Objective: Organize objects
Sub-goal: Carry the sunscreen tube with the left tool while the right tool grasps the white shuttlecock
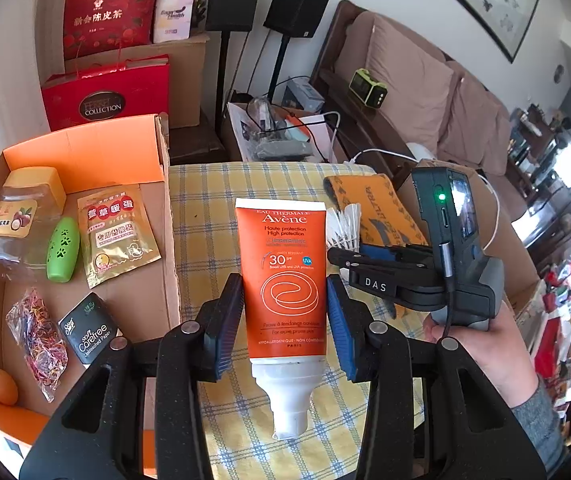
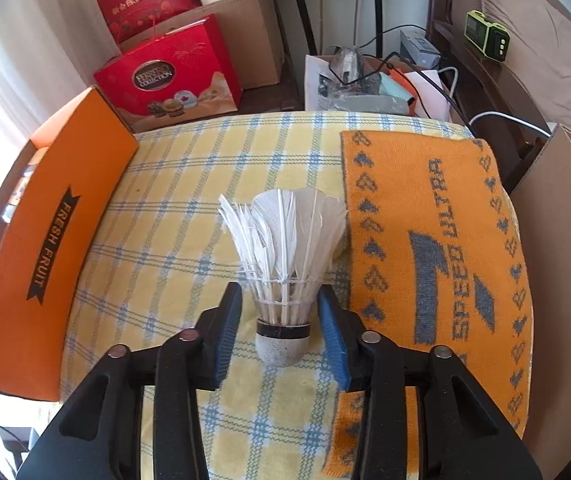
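Step in hand, as judged from the layout: pick up the two loose items on the checked tablecloth (image 2: 165,216) and move them to the cardboard box (image 1: 81,148) at the table's left edge, which already holds a jar, a green case, a gold sachet and other small goods.

**Left gripper** (image 1: 285,312)
- The sunscreen tube (image 1: 283,276) lies flat on the cloth near the left edge, just beside the box wall, with its white cap toward the camera.
- The jaws are spread and straddle the orange body of the tube. The left pad appears to touch or nearly touch the tube; the right pad shows a narrow gap. Nothing is clamped yet.
- Close on the flat orange body, not on the tapered white cap, where the pads would likely slip. Keep the pads parallel to the tube's long sides.

**Right gripper** (image 2: 279,320)
- The shuttlecock (image 2: 285,276) lies near the middle of the cloth, just beside the left edge of the orange towel (image 2: 437,264), cork end toward the camera.
- The jaws are spread on either side of the lower feather stems and cork, with clear gaps on both sides; it holds nothing.
- Grip at the cork or the banded base. The feathers are fragile and would probably crush or splay under pad pressure, so close slowly.

The two grippers sit close together, so lift one item clear before swinging the other toward the box.
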